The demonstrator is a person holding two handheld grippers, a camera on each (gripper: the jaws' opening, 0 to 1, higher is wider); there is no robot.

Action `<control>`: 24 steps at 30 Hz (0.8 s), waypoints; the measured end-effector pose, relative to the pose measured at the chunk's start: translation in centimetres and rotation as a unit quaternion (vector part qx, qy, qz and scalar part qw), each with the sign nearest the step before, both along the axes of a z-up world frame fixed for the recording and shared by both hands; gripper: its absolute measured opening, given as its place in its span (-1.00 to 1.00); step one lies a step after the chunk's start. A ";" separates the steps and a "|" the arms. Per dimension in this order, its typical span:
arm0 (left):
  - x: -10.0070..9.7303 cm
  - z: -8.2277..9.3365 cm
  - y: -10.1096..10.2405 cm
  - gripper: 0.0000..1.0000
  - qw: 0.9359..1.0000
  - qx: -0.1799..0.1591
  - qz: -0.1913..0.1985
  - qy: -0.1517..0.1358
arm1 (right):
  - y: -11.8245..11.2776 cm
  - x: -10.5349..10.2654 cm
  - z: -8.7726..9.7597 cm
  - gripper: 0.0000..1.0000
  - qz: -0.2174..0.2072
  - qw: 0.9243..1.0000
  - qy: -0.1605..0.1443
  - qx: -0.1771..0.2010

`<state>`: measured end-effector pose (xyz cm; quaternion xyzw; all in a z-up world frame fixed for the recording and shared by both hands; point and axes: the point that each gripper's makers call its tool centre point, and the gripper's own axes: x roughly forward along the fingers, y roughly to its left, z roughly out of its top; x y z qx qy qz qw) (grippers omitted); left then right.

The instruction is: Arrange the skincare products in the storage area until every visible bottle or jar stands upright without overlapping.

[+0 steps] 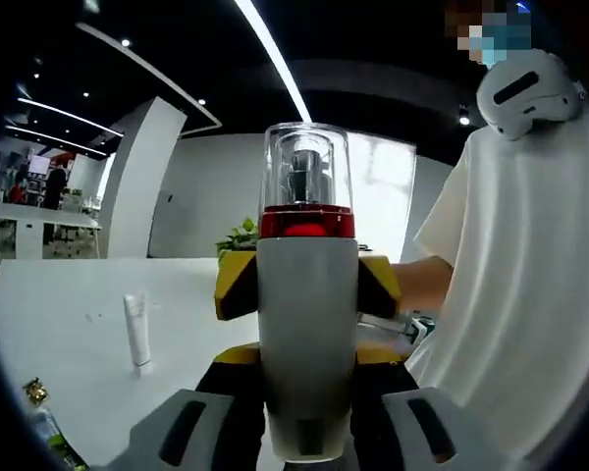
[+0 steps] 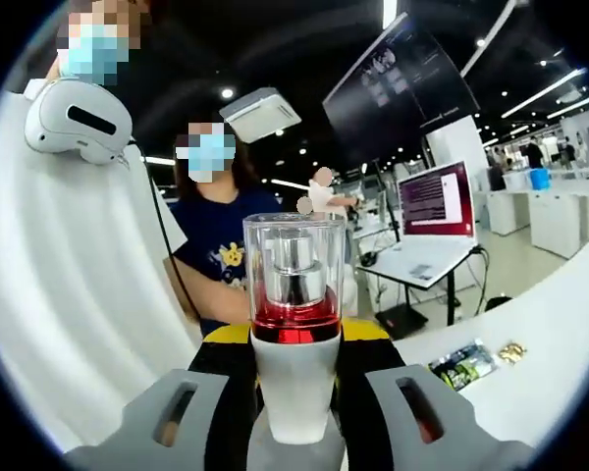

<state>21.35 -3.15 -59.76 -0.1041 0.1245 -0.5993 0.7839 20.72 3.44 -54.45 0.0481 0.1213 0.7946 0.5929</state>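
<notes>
A pump bottle (image 1: 307, 294) with a pale grey body, a red collar and a clear cap stands upright in the air. My left gripper (image 1: 307, 392) is shut on its lower body. In the right gripper view the same kind of bottle (image 2: 294, 294) rises between the jaws, and my right gripper (image 2: 294, 397) is shut on its white base. Yellow-and-black pads (image 1: 234, 285) on the bottle's far side look like the other gripper's, so both seem to hold one bottle. A white tube (image 1: 137, 334) stands on the white table (image 1: 69, 314). A gold-capped bottle (image 1: 41, 412) lies at the lower left.
A person in a white shirt (image 1: 530, 294) stands close beside the grippers. Another person in a dark shirt (image 2: 216, 255) sits behind. A green item (image 2: 461, 363) and a gold piece (image 2: 512, 351) lie on the white table (image 2: 550, 334). A laptop (image 2: 437, 211) stands on a desk.
</notes>
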 end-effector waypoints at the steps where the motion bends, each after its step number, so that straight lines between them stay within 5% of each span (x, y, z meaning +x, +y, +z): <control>1: 0.1 0.0 0.1 -0.38 1.000 -0.002 0.005 0.000 | 0.1 0.2 0.0 -0.43 -0.004 1.000 0.004 -0.003; 6: 1.5 0.6 0.7 -0.39 0.998 -0.024 0.053 0.002 | 0.6 1.8 0.2 -0.41 -0.057 0.998 0.011 -0.007; 11: 3.3 -0.1 2.3 -0.40 0.993 -0.027 0.112 0.016 | 1.5 4.2 -0.6 -0.38 -0.164 0.985 0.021 -0.041; 14: 3.7 -0.7 2.7 -0.40 0.991 -0.013 0.131 0.014 | 1.9 4.9 -0.4 -0.36 -0.204 0.977 0.061 -0.032; 18: 4.2 -0.9 3.0 -0.40 0.988 -0.021 0.151 0.022 | 1.9 5.5 -0.8 -0.35 -0.236 0.968 0.074 -0.037; 24: 4.1 -1.2 3.2 -0.40 0.986 -0.034 0.159 0.033 | 1.7 5.4 -1.3 -0.37 -0.246 0.966 0.058 -0.050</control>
